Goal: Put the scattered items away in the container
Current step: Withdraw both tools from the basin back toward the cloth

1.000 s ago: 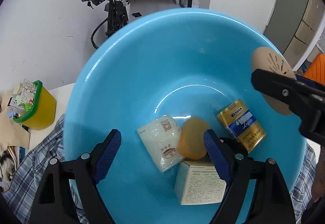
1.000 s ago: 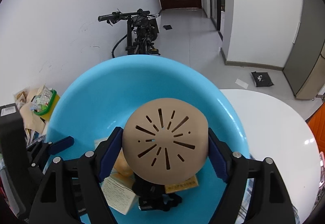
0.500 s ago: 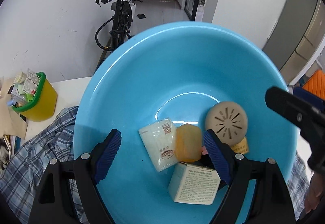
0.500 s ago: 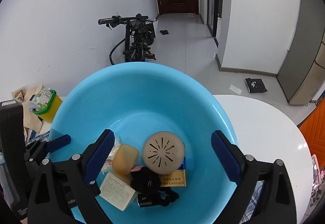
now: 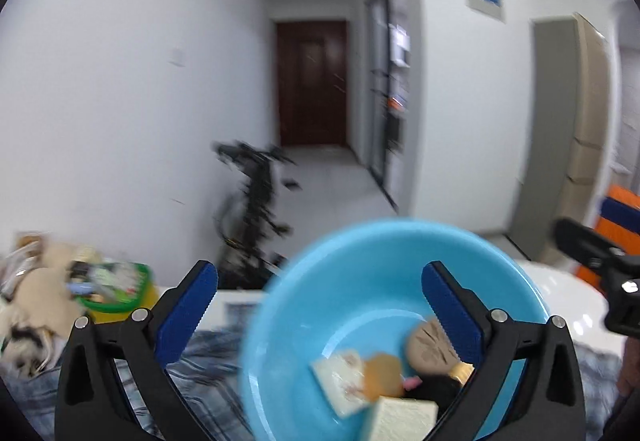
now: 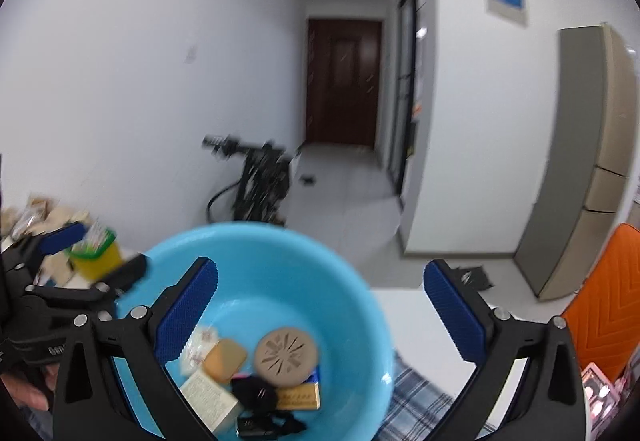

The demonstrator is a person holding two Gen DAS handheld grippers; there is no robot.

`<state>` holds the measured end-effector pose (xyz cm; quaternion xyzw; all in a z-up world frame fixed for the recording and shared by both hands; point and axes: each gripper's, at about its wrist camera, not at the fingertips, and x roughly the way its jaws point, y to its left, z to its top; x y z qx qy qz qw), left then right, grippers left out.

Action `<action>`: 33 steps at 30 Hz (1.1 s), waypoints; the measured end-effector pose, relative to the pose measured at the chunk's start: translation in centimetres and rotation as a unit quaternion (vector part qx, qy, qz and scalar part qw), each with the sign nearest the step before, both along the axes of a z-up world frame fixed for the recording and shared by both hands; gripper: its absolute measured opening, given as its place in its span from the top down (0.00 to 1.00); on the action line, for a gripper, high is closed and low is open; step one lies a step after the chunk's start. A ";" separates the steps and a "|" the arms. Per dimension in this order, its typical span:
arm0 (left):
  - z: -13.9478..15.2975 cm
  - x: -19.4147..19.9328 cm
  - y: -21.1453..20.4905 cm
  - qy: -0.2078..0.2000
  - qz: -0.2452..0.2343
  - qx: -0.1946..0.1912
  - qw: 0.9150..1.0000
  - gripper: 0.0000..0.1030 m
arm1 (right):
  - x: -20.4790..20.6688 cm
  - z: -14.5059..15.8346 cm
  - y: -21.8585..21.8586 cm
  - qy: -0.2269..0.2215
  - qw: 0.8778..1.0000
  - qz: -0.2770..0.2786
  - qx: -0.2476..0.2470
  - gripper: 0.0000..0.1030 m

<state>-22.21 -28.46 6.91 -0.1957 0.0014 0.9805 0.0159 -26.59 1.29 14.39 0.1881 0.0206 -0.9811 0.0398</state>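
A blue basin sits on a plaid cloth and holds the gathered items. Among them are a tan vented disc, an orange bar, a white packet, a white box, a gold and blue box and a black item. My left gripper hangs above the basin's near side. Its jaws are opening with nothing between them. My right gripper is raised over the basin's right part, jaws also opening and empty.
A yellow bin with a green rim, stuffed with packets, stands at the left beside paper clutter. The plaid cloth covers part of a white table. A bicycle leans on the far wall. An orange chair is at the right.
The right gripper let go of the tan disc, which now lies in the basin. Both grippers rose, tilted up and drew back, and their jaws spread wider.
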 end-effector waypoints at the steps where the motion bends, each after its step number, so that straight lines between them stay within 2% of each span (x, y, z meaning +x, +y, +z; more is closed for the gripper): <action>1: 0.2 0.2 -0.3 0.007 0.008 0.008 1.000 0.00 | 0.2 0.1 0.2 0.007 1.000 -0.005 -0.004 0.00; 4: 0.5 0.3 -1.1 0.000 -0.007 0.038 0.999 0.00 | 0.3 0.0 0.2 0.002 1.000 0.000 0.002 0.00; 6: 0.6 0.4 -1.3 -0.010 -0.015 0.043 0.999 0.00 | 0.4 -0.2 0.1 -0.003 1.000 0.003 0.011 0.00; 9: 0.9 1.2 -1.3 -0.001 0.007 0.009 1.000 0.00 | 1.0 -0.2 0.4 -0.012 1.000 0.007 0.001 0.00; 11: 1.1 2.3 -1.5 0.008 0.007 -0.006 1.000 0.00 | 1.8 0.0 0.9 -0.024 1.000 0.008 -0.018 0.00; 14: 1.4 4.7 -1.6 0.003 -0.020 -0.023 1.000 0.00 | 3.6 0.4 1.5 -0.044 0.998 0.011 -0.032 0.00; 18: 1.7 8.2 -1.6 -0.006 -0.044 -0.028 0.999 0.00 | 6.7 0.9 1.8 -0.043 0.998 0.035 -0.029 0.00; 25: 0.9 14.3 -1.9 -0.045 -0.063 0.017 0.997 0.00 | 12.9 1.1 2.3 -0.045 0.997 0.057 -0.017 0.00; 29: 0.6 17.6 -1.5 -0.049 -0.068 -0.005 0.996 0.00 | 16.0 1.1 2.6 -0.043 0.996 0.074 0.002 0.00; 33: 0.7 20.3 -1.2 -0.053 -0.089 -0.001 0.995 0.00 | 18.9 0.5 3.3 -0.048 0.994 0.095 -0.019 0.00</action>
